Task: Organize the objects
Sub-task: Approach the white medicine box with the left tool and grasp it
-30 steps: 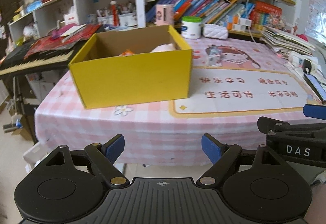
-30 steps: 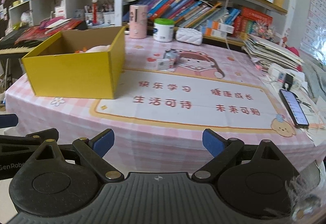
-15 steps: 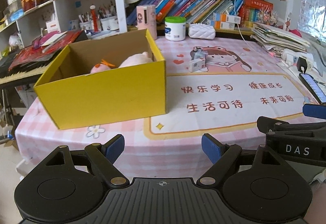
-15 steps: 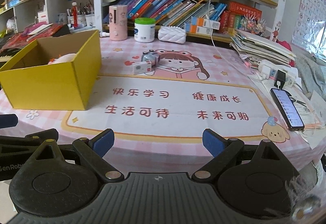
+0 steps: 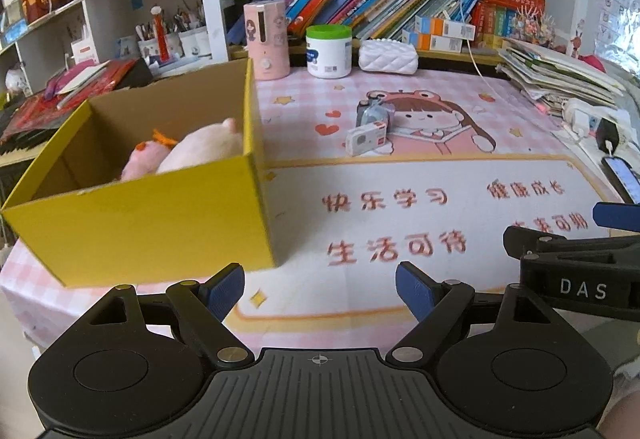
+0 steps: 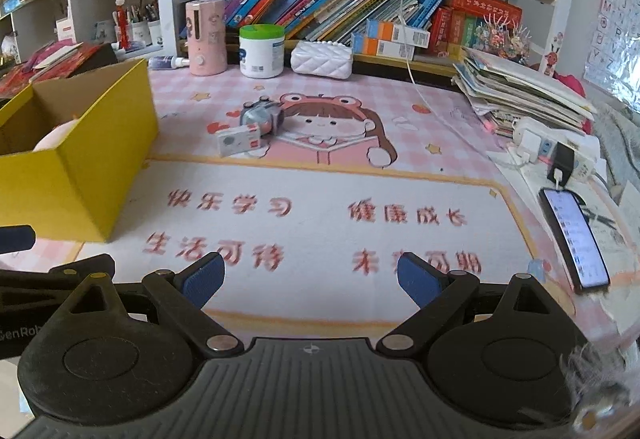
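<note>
Pink checked surface [image 6: 460, 107] with printed mat, yellow box [image 5: 160, 215] at its left holding pink plush toys [image 5: 200, 151], small white camera [image 6: 240, 140] touching grey one [image 6: 262, 117] mid-mat, phone [image 6: 574, 239] at right edge, left gripper [image 5: 320, 285] and right gripper [image 6: 310, 277] both spread wide, empty, near front edge

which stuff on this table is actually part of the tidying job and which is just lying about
Part of the job:
- yellow box
- pink plush toys already in it
- small white camera and grey toy on the mat
- left tool, right tool, both open and empty

Just lying about:
- phone
- white jar
- pink dispenser
- quilted white pouch
- book stack
</note>
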The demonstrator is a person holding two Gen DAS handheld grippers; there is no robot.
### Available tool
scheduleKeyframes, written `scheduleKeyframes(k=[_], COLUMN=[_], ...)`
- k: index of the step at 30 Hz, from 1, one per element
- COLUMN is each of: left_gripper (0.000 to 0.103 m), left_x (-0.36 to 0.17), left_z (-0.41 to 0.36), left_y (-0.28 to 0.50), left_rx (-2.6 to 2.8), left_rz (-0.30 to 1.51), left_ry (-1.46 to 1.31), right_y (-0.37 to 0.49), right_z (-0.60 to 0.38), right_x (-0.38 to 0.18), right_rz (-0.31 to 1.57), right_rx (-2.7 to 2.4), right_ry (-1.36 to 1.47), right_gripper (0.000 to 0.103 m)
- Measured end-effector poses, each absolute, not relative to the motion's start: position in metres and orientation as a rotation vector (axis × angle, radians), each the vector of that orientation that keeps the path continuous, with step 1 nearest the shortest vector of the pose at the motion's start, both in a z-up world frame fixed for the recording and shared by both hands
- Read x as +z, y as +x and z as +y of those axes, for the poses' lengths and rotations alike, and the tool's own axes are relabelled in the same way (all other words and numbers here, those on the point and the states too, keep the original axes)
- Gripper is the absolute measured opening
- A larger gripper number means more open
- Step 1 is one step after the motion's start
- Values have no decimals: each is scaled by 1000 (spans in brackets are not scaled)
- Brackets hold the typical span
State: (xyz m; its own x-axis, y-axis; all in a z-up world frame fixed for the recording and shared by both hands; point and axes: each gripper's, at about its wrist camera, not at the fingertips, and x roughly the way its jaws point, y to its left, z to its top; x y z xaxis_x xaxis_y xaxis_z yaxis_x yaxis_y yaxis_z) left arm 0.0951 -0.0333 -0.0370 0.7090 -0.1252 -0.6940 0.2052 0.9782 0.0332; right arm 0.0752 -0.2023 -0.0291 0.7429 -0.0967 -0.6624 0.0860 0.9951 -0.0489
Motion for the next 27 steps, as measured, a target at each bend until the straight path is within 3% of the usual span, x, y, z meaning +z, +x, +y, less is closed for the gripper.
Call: scheduleKeyframes(k=[27], left_gripper=[85], left_x=[-36], left_z=[-122], left_y=[178], left_rx=[-14], left_rz=[769], left_ry=[59], right_y=[196], right_z=[-300], right_x=[-33], right_rz=[718], right_rx=[88], right_ry=[-25], right_gripper=[91])
